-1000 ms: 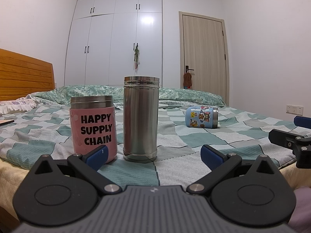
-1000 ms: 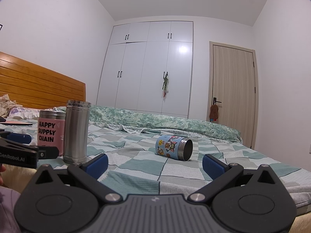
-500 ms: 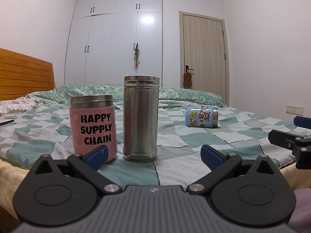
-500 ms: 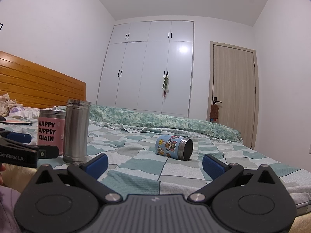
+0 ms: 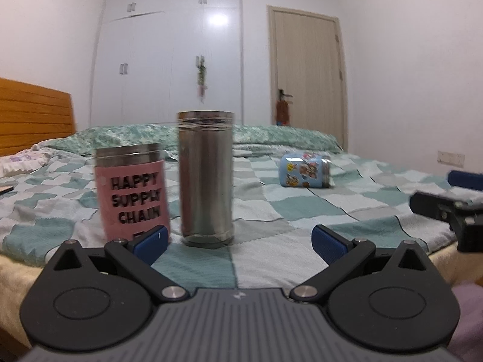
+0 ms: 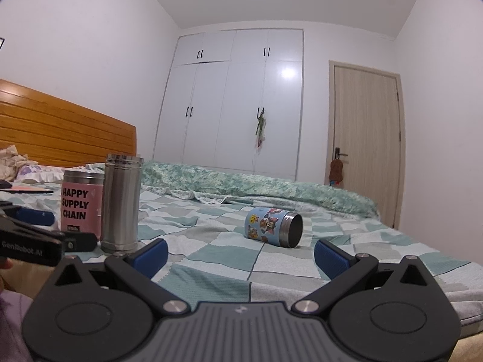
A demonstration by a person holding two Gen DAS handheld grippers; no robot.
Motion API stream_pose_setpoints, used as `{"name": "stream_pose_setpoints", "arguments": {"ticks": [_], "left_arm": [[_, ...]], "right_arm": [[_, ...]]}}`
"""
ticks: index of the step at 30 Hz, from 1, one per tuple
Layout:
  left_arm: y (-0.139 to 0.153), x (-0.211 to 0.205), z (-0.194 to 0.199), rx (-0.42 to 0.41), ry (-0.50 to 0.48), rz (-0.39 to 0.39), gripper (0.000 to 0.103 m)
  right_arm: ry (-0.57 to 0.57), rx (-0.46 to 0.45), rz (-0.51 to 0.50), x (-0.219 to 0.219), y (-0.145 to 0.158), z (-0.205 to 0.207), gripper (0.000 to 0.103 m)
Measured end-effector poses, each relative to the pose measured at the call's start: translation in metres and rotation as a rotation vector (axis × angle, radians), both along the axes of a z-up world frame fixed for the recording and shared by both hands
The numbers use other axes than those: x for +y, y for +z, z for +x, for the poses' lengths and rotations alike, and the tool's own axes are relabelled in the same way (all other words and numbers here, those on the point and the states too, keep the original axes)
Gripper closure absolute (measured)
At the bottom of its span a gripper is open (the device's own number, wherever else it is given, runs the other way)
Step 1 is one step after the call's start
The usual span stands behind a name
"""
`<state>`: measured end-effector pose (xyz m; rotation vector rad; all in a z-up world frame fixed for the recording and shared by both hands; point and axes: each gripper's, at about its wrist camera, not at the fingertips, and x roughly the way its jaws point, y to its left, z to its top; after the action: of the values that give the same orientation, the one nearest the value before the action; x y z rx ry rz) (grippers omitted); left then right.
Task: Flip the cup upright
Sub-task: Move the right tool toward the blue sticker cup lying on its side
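Note:
A small blue cartoon cup (image 6: 273, 225) lies on its side on the checked bedspread, its open mouth toward the right; it also shows in the left wrist view (image 5: 305, 170), far right of centre. My right gripper (image 6: 240, 253) is open and empty, short of the cup, near the bed's front edge. My left gripper (image 5: 238, 241) is open and empty, just in front of an upright steel tumbler (image 5: 206, 178) and a pink "HAPPY SUPPLY CHAIN" cup (image 5: 132, 193). The left wrist view is blurred.
The tumbler (image 6: 121, 203) and pink cup (image 6: 81, 205) stand upright at the left. The bed (image 6: 211, 259) has a folded green quilt (image 6: 256, 184) at the back and a wooden headboard (image 6: 60, 138) on the left. Wardrobe and door stand behind.
The left wrist view has turned blurred and shifted slightly, so the left gripper is moving. The right gripper and the cups have not visibly moved.

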<state>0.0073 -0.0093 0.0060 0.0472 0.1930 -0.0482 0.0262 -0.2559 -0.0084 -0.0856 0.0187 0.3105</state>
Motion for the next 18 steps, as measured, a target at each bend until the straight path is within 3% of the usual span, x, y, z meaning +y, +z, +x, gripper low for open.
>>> {"name": "stream_pose_setpoints", "arguments": {"ticks": [10, 18], "left_arm": [[0.025, -0.036, 0.038, 0.019, -0.149, 0.053, 0.0], [0.047, -0.065, 0.102, 0.063, -0.248, 0.051, 0.0]], "right_arm": [[0.007, 0.047, -0.083, -0.023, 0.04, 0.041, 0.0], [0.044, 0.193, -0.15, -0.045, 0.084, 0.112, 0.0]]}}
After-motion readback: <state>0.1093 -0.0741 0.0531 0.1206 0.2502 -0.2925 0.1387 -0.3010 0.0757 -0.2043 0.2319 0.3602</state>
